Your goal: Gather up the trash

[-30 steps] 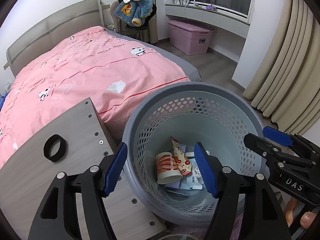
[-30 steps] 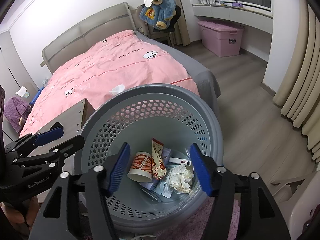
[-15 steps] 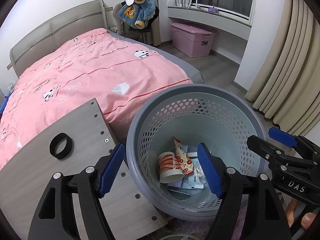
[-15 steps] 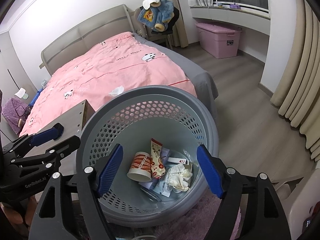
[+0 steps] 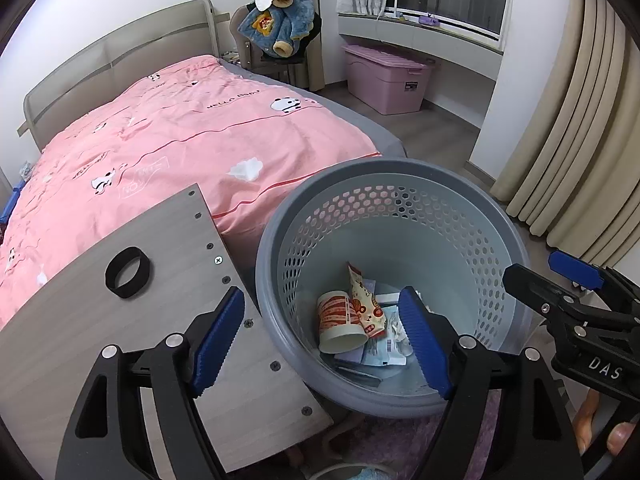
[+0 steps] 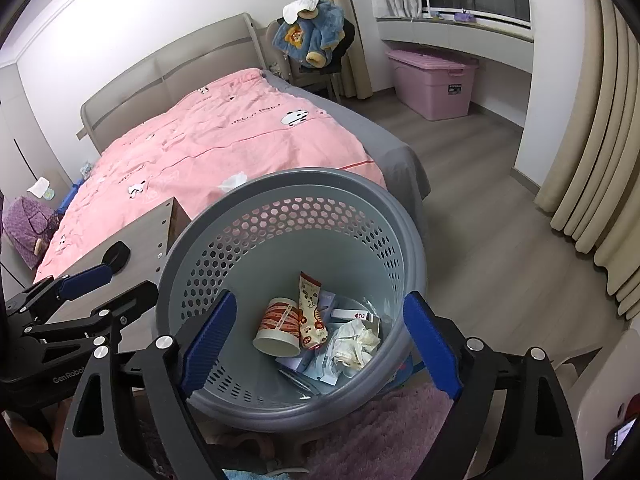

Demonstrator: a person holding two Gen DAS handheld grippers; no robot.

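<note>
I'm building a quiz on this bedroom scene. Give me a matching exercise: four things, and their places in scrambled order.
Things:
1. paper cup with red print
2. white crumpled tissue
3. black ring
4. fluffy blue jacket

Places:
A. on the pink bedspread
B. on the chair
C. in the grey perforated basket
D. on the wooden board

Pairs: 1-C, 2-A, 3-D, 4-B
</note>
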